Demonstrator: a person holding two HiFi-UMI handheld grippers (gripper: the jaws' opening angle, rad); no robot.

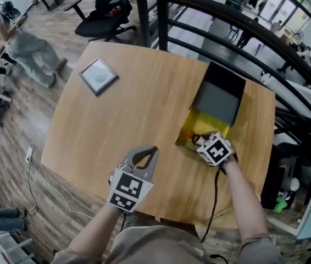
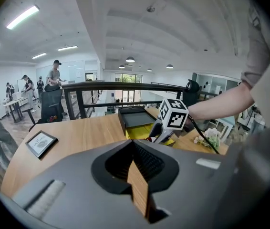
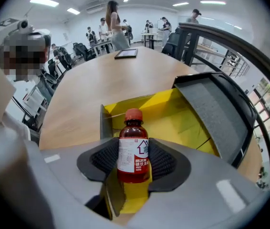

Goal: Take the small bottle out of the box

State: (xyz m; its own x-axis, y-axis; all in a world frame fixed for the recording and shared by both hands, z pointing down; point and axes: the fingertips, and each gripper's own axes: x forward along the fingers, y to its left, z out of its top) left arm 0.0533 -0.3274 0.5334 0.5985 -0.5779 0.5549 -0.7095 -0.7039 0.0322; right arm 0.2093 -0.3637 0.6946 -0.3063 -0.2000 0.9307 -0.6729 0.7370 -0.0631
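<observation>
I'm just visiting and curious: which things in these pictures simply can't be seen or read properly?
Small bottle: in the head view the right gripper and its marker cube cover nearly all of it.
Label: print too small to read in the right gripper view.
Box: the gripper's body hides its near floor in that view.
Framed picture: its print is too small in the head view.

Wooden table (image 1: 144,109) seen from above. An open box (image 1: 217,100), yellow inside with its dark lid raised, stands toward the right edge. The right claw (image 1: 198,140) reaches into the box's near end, at the red-capped small bottle (image 1: 192,136). The left claw (image 1: 147,152), tips together, hovers near the front edge. A framed picture (image 1: 98,76) lies well apart, far left.
</observation>
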